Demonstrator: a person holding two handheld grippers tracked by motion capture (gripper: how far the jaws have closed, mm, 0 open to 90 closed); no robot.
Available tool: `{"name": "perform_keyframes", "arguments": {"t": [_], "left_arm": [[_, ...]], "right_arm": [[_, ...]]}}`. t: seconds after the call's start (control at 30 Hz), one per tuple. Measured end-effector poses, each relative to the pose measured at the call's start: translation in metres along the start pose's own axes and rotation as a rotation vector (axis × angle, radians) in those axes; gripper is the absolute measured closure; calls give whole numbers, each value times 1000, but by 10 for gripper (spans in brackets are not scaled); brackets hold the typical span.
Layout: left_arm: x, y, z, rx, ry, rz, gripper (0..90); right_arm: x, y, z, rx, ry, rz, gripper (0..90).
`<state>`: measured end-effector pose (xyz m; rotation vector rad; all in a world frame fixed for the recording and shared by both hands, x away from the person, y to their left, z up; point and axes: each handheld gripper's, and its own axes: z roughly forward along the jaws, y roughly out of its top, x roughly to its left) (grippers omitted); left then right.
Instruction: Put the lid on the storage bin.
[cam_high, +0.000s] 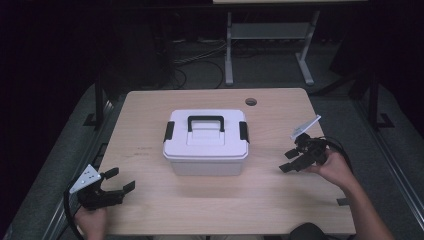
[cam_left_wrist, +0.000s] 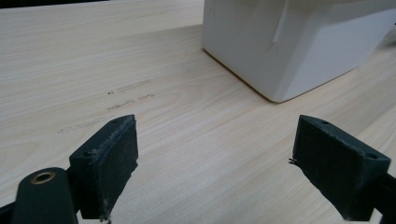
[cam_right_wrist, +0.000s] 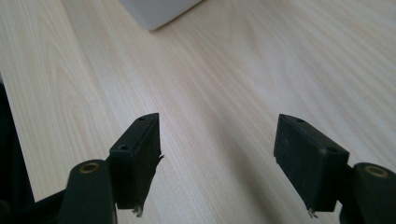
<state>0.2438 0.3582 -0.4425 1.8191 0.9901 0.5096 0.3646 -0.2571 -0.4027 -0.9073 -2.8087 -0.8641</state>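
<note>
Item: one white box (cam_high: 206, 147), lidded, sitting at the middle of the worktop (cam_high: 150, 115); a black handle (cam_high: 205, 120) is lying flat on the lid, and a black latch (cam_high: 169, 130) is sitting at each short end, both down. The lid is closing the box, so its contents cannot be told. Left gripper (cam_high: 119, 180) is resting near the worktop's front left corner, jaws standing apart with nothing between them; in the left gripper view the box's corner (cam_left_wrist: 280, 51) is showing ahead and to the right, well apart from the jaws. Right gripper (cam_high: 289, 161) is hovering right of the box, near it but not touching, jaws likewise apart and empty, pointing toward the box (cam_right_wrist: 156, 11).
</note>
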Motion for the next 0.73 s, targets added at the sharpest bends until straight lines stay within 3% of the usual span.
{"name": "perform_keyframes", "arguments": {"t": [0.73], "left_arm": [[-2,1,2,8,-2,9,134]], "right_arm": [[7,-23,3,-21,25,19,303]]}}
